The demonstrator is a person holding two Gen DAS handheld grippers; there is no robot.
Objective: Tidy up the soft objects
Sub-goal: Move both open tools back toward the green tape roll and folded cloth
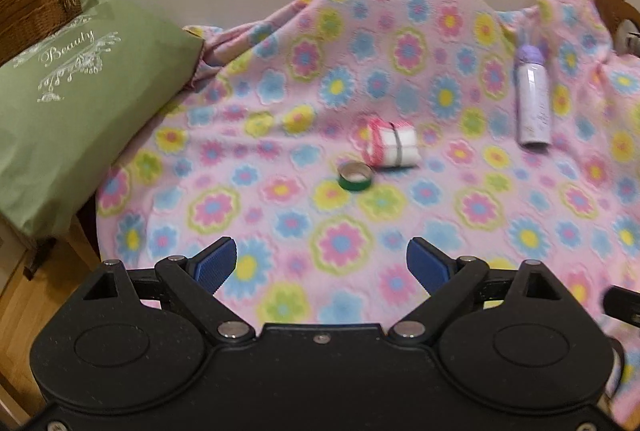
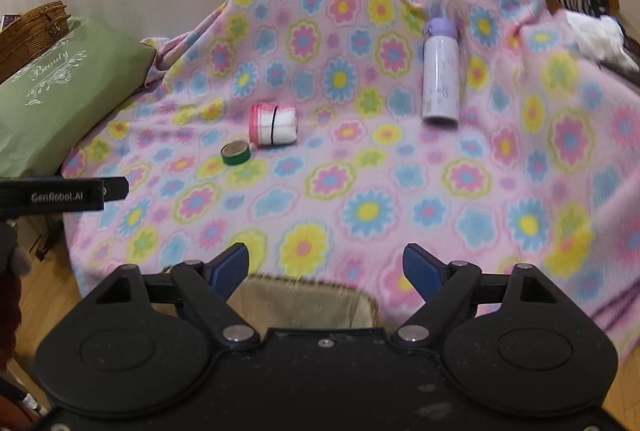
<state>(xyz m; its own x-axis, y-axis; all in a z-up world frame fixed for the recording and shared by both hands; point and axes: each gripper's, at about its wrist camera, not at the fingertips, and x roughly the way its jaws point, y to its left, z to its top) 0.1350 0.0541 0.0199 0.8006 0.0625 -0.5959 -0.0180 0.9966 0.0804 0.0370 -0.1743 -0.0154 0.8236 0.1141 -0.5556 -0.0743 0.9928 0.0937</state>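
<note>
A pink flowered fleece blanket (image 1: 360, 79) (image 2: 360, 171) is spread over a surface. A green pillow (image 1: 68, 99) (image 2: 60, 103) printed "Beauty" lies at its left edge. A rolled white and pink cloth (image 1: 390, 146) (image 2: 274, 124) bound by a dark band lies mid-blanket. My left gripper (image 1: 322, 265) is open and empty, hovering over the blanket's near part. My right gripper (image 2: 326, 267) is open and empty above the blanket's near edge. The left gripper's side (image 2: 64, 197) shows at the left of the right wrist view.
A green tape roll (image 1: 355, 177) (image 2: 236, 153) lies by the rolled cloth. A lilac bottle (image 1: 532, 99) (image 2: 440, 71) lies on its side at right. A wicker basket (image 1: 36, 7) (image 2: 32, 31) stands behind the pillow. A beige lined basket (image 2: 312, 303) sits below the right gripper. White and striped fabrics (image 2: 592, 23) lie far right.
</note>
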